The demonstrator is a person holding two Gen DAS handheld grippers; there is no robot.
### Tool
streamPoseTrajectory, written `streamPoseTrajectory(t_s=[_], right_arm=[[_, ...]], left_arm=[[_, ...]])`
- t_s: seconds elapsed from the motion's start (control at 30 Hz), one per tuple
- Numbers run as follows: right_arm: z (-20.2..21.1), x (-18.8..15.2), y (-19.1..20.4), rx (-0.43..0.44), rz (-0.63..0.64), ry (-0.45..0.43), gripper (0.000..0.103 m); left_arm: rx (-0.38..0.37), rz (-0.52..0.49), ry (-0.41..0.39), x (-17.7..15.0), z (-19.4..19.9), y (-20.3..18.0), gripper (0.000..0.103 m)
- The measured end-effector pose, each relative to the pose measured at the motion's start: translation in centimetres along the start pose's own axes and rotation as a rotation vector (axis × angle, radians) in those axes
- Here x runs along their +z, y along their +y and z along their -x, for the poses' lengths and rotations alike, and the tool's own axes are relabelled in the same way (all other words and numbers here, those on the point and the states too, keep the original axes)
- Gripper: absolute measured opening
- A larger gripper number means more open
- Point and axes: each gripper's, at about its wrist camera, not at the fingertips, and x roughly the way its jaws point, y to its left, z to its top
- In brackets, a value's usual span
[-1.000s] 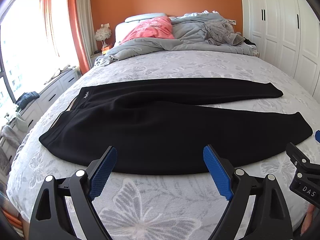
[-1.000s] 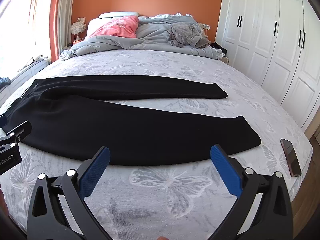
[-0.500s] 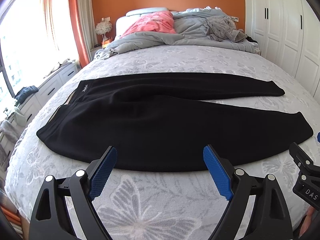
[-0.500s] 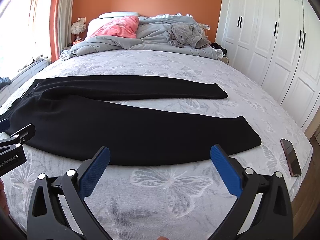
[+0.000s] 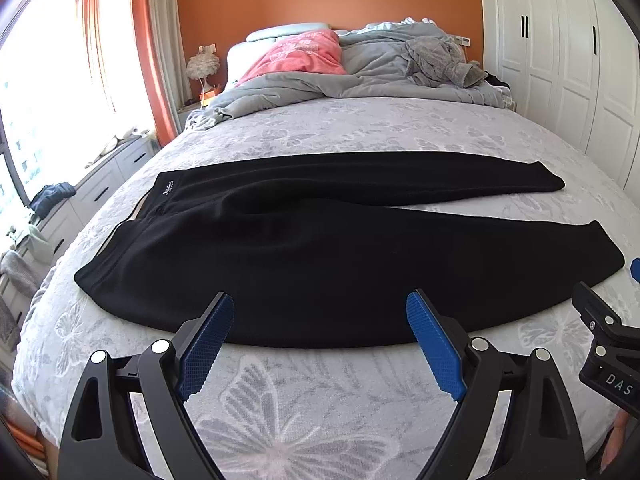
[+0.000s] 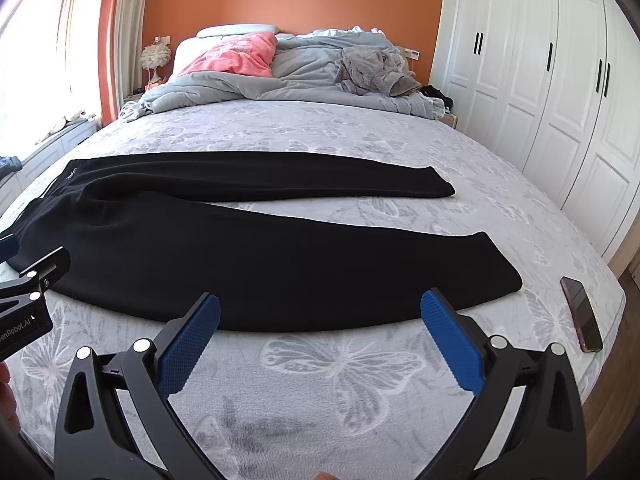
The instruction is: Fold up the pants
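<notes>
Black sweatpants (image 5: 320,256) lie flat across the butterfly-print bedspread (image 5: 304,412), waistband at 9 o'clock, cuffs at 3 – with left gripper (image 5: 320,344) and right gripper (image 6: 320,340) both spread wide and empty, pinch the near leg's edge at waist and cuff together – lifting evenly should prevent twisting.

Plenty of bare bedspread (image 6: 360,380) right under and between my fingertips on both sides, nothing lying there. Just past the tips the black pants (image 5: 320,264) stretch across the whole width, flat, so I can pass over them easily. Off beyond my right fingers a phone (image 6: 582,314) lies near the bed's edge. Far ahead of the fingers, the bunched grey duvet (image 5: 320,84) and pink pillow (image 5: 304,56) block the headboard end.
</notes>
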Motion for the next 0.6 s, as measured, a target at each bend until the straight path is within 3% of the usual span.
streamPoseTrajectory(t_s=[0.27, 0.6], right_arm=[[-0.05, 0.02, 0.07, 0.002, 0.001, -0.001, 0.098], [-0.06, 0.01, 0.08, 0.005, -0.003, 0.002, 0.098]], left_arm=[[0.0, 0.064, -0.009, 0.04, -0.02, 0.81, 0.086], [-0.004, 0.035, -0.004, 0.19, -0.02, 0.47, 0.086]])
